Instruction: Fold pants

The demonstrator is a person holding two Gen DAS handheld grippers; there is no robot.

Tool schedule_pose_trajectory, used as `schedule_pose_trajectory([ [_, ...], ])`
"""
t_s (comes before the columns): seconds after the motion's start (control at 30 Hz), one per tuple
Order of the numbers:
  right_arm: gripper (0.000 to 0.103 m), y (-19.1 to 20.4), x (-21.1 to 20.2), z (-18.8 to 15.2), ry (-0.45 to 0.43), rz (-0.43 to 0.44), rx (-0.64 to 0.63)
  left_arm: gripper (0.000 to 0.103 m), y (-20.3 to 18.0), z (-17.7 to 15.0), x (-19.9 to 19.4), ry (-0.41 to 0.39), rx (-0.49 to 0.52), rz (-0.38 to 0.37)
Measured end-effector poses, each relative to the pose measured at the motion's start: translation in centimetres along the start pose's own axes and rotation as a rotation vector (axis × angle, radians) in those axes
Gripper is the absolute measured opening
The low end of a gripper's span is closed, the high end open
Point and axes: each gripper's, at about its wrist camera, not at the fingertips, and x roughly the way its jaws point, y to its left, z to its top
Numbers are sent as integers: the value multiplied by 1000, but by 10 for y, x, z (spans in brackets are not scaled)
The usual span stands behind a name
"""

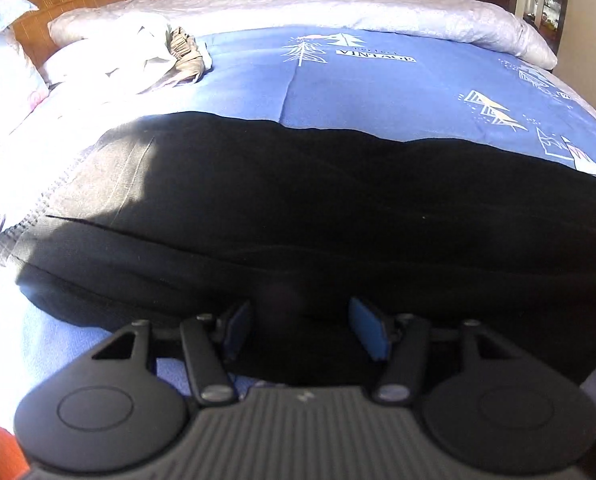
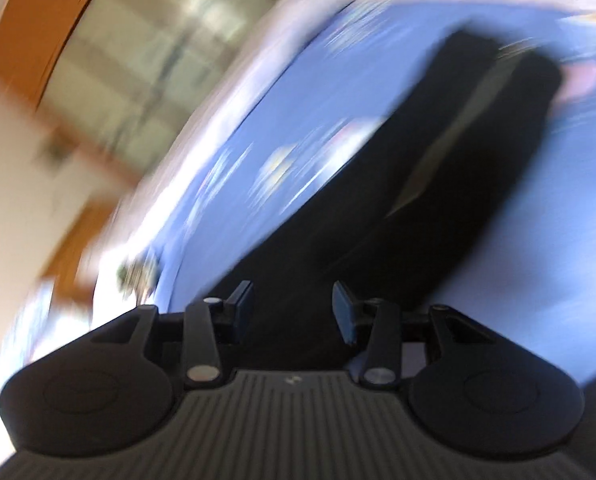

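Left gripper (image 1: 300, 330): nearest in the left wrist view, tilted steeply down toward the bed; its two blue-padded fingers (image 1: 368, 330) stand apart, and nothing is pressed between them.
Under the left gripper: the near edge of the black pants (image 1: 298, 216) lies beneath and between the fingers; whether the pads touch the cloth I cannot tell.
Right gripper (image 2: 293, 316): nearest in the right wrist view, rolled to one side so the whole bed appears slanted; the picture is heavily smeared. Its fingers stand apart with a clear gap, and no cloth is clamped.
Beyond the right gripper: the pants (image 2: 438, 168) run away from the fingers as a long dark band, with a paler strip along the length.
Pants, position: laid flat across the near part of the bed, stretching from left to right in the left wrist view; the gathered waistband end at the left lies in bright sun and looks grey.
Bedspread (image 1: 378, 88): blue with white tree prints and a "VINTAGE" label, lying under and beyond the pants.
Pile of clothes (image 1: 145, 56): light garments heaped at the far left, well apart from the pants.
Quilt (image 1: 338, 8): pale, folded along the far edge of the bed.
Headboard (image 1: 65, 4): wooden, at the far left corner.
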Motion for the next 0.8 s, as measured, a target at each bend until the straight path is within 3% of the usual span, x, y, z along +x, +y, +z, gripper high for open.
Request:
schedule_pose_trajectory([
  [0.07,47,-21,-15,12,-90,-16,107,55,1,0,-1,1,-1,-1],
  [0.17,47,-38,-20,18,-154,-30,210,55,6,1,-2,18,-11,-10],
  [0.33,47,-38,-11,11,-177,-77,202,56,17,8,-2,49,-50,-40],
  [0.47,46,-73,-17,23,-175,-124,229,56,15,13,0,65,-60,-50],
  [0.63,45,-82,-19,29,-225,-131,260,58,11,27,14,79,-41,-44],
  [0.7,46,-76,-33,35,-287,-183,203,58,9,29,15,87,-33,-39],
  [0.8,46,-52,-38,63,-349,-189,-18,61,6,33,16,101,-29,-39],
])
